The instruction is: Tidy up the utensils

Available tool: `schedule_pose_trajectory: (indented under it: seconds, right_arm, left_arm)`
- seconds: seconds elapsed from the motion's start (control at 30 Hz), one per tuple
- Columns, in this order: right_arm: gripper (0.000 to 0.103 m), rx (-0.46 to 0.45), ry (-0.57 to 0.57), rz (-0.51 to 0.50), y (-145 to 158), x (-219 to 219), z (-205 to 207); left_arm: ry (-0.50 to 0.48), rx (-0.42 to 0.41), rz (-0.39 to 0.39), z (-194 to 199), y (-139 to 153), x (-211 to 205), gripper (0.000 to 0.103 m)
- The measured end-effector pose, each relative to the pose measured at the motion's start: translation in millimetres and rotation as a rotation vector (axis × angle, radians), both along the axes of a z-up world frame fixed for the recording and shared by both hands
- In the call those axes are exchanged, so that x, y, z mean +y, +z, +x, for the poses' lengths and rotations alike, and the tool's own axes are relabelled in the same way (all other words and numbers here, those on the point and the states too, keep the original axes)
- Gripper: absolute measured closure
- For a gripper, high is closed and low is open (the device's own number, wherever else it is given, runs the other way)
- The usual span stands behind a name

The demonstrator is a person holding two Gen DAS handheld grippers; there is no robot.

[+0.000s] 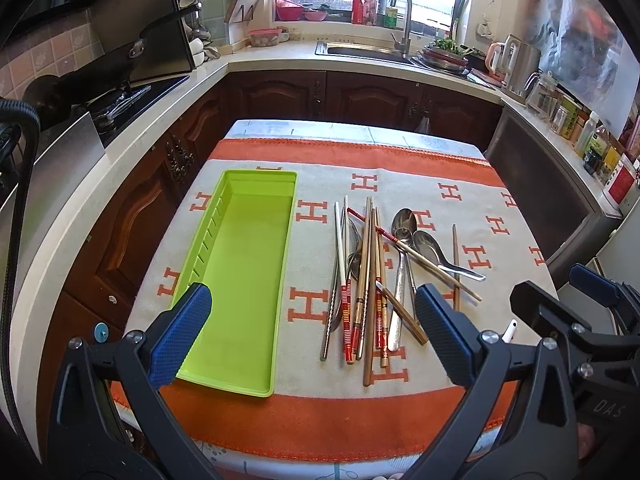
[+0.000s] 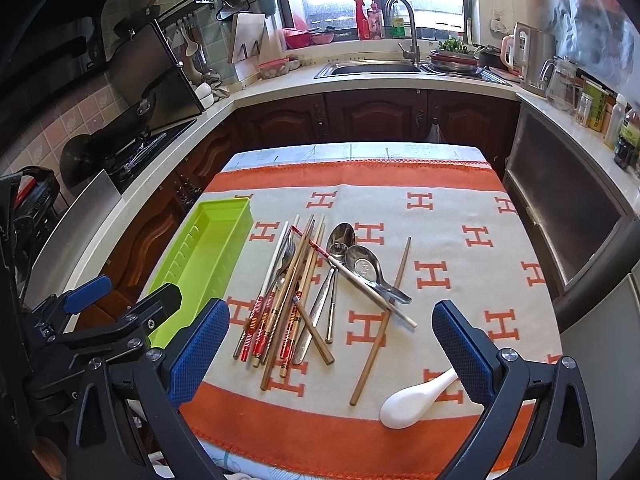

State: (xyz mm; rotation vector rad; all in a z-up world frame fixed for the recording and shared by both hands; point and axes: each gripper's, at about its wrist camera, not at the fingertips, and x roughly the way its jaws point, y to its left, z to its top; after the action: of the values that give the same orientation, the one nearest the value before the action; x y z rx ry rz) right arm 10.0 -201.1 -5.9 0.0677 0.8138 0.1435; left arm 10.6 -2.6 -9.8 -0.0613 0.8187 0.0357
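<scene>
An empty lime-green utensil tray (image 1: 244, 264) lies on the left of the cloth-covered table; it also shows in the right wrist view (image 2: 200, 260). To its right lies a loose pile of chopsticks (image 1: 368, 280) (image 2: 288, 288), with metal spoons (image 1: 428, 244) (image 2: 360, 264) beside it and a fork under the chopsticks. A single brown chopstick (image 2: 380, 328) lies apart. A white ceramic spoon (image 2: 416, 400) lies at the near right. My left gripper (image 1: 316, 336) is open and empty above the near edge. My right gripper (image 2: 332, 348) is open and empty above the pile's near end.
The table carries a white and orange cloth (image 2: 440, 208) with an H pattern. Dark wood cabinets (image 1: 360, 96) and a counter with a sink (image 1: 372, 50), a stove (image 1: 120, 100) and a kettle (image 1: 516, 60) ring the table.
</scene>
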Motion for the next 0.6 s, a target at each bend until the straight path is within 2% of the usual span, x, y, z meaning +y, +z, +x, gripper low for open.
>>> schedule_pose_trajectory:
  seconds: [0.6]
  right_arm:
    - [0.001, 0.007, 0.001, 0.009, 2.3, -4.3, 2.0]
  left_arm:
    - [0.001, -0.001, 0.000, 0.5, 0.2, 0.7, 0.002]
